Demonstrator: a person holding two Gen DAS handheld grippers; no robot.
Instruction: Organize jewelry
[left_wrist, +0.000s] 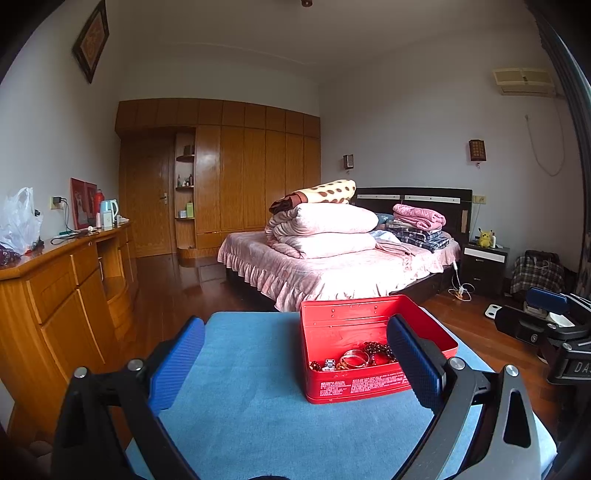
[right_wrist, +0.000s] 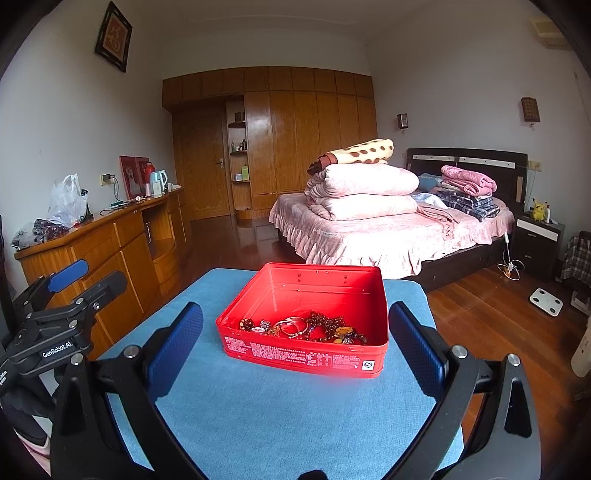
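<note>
**A:** State the location of the work item.

**B:** The jewelry (right_wrist: 303, 328) lies heaped along the near wall of the red tin (right_wrist: 306, 354), which stands on the blue-covered table (right_wrist: 258, 413). Both hand-held grippers hover short of the tin, holding nothing. The right hand-held gripper (right_wrist: 295, 343) is spread wide, and so is the left hand-held gripper (left_wrist: 295, 354).

**A:** Handling properties?

**B:** Judged from appearance: the bangles (right_wrist: 291, 326) are stiff, light and probably slippery metal; take one across its rim. The bead strand (right_wrist: 328, 323) is limp and will drape and drag its neighbours; pinch a short section and lift slowly. The tin looks thin-walled, light and likely to slide on the cloth.

**A:** Visibility limits?

**B:** The pieces overlap, so their count and any tangling cannot be determined. In the left wrist view, one pad of the left hand-held gripper covers part of the beads. Small items near the tin's left corner are too small to identify. No destination for sorted pieces is visible.
</note>
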